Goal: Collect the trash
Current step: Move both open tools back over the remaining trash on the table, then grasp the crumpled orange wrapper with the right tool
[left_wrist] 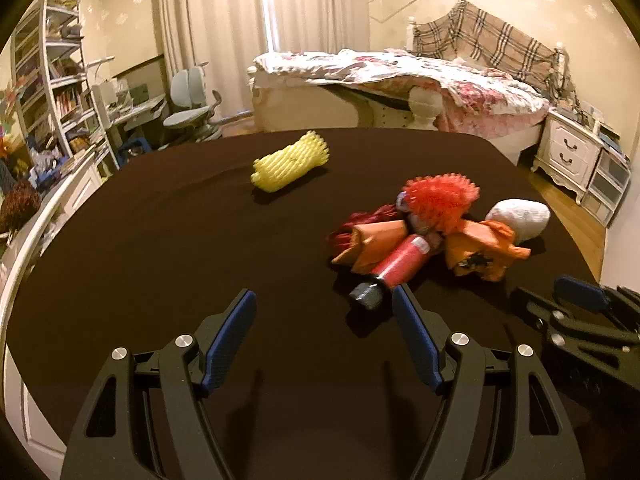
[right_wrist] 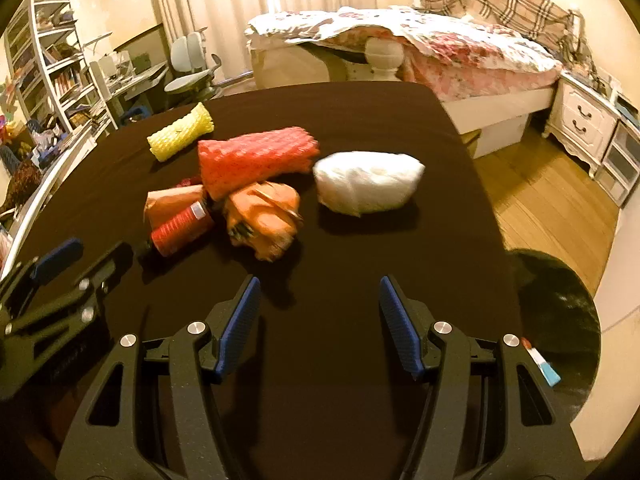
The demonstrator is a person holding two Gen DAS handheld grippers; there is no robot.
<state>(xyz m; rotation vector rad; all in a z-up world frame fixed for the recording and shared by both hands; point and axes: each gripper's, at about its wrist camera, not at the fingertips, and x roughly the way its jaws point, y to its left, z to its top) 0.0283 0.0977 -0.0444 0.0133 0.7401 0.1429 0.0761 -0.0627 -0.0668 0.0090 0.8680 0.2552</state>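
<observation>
1. The left tongs (left_wrist: 324, 304) stood apart over the dark counter (left_wrist: 160, 240), with nothing between the pads.
2. The right tongs (right_wrist: 320, 292) also stood apart and held nothing.
3. The trash lay ahead of both: a yellow foam net (left_wrist: 291, 167) sat alone, well apart from the rest.
4. A red foam net (right_wrist: 256, 158), a red bottle (right_wrist: 182, 229) and an orange wrapper (right_wrist: 264, 216) lay heaped together, touching.
5. A white wad (right_wrist: 368, 187) rested just beside the heap, nearer the bed (right_wrist: 440, 52).
</observation>
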